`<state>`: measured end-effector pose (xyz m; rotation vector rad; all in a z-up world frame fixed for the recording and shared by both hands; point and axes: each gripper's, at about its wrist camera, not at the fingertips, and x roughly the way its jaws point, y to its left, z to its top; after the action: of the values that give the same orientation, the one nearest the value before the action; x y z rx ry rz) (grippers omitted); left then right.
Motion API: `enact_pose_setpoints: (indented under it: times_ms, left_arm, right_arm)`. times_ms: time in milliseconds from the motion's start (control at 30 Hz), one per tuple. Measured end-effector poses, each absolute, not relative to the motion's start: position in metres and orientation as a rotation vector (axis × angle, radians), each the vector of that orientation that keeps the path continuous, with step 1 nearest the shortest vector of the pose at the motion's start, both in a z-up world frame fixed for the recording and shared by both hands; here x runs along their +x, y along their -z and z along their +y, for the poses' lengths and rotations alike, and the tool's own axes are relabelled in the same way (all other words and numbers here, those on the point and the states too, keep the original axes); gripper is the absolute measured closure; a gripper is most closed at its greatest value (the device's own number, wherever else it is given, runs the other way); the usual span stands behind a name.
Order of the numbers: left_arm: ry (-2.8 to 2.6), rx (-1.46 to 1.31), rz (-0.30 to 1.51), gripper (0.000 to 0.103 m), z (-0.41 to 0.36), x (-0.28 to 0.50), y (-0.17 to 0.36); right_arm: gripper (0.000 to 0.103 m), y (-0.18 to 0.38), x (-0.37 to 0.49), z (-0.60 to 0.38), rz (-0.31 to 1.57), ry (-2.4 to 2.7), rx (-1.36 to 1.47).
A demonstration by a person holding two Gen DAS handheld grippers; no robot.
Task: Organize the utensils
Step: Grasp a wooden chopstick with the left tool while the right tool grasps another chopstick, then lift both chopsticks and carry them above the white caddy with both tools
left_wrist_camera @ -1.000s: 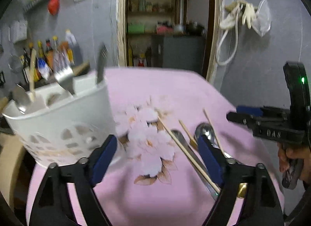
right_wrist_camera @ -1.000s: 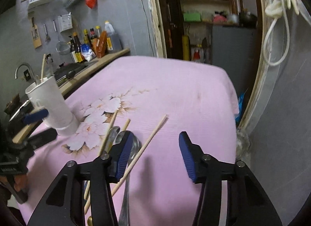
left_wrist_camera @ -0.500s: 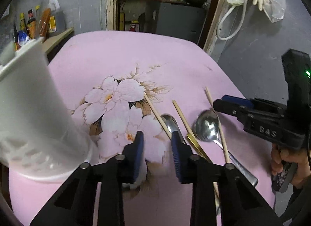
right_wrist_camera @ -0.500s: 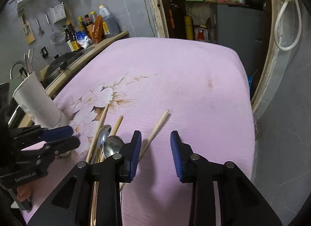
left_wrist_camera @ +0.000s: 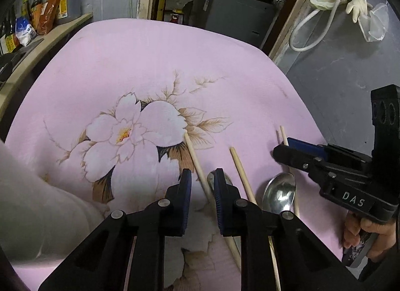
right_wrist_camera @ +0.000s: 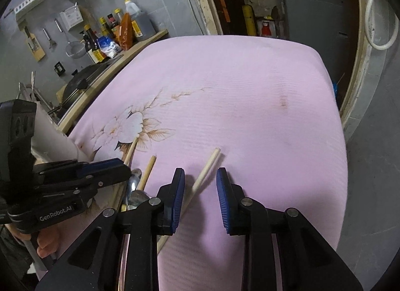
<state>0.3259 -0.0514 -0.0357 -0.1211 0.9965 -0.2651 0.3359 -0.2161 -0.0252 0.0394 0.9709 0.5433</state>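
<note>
Several wooden chopsticks and two metal spoons lie on a pink flowered tablecloth. My left gripper is open a little, its jaws on either side of one chopstick, with a small spoon just right of it. A second chopstick and a larger spoon lie further right. My right gripper is open a little, its jaws around the rightmost chopstick. It also shows in the left wrist view. The white utensil holder stands blurred at the left.
A counter with sauce bottles runs along the left wall. A dark cabinet stands beyond the table's far edge. A hose and gloves hang on the right wall. The tablecloth's far half lies flat.
Both grippers have narrowed from wide open to a small gap and dropped toward the table. The left one swung right, away from the holder, onto a chopstick. The right one came over the rightmost chopstick.
</note>
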Motion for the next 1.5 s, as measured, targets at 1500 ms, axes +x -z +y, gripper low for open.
enact_pose_setpoints:
  times_ms: [1500]
  left_arm:
    - [0.349, -0.274, 0.401, 0.101, 0.001, 0.168, -0.055]
  right_arm:
    - [0.101, -0.068, 0.176, -0.203, 0.298, -0.567, -0.033]
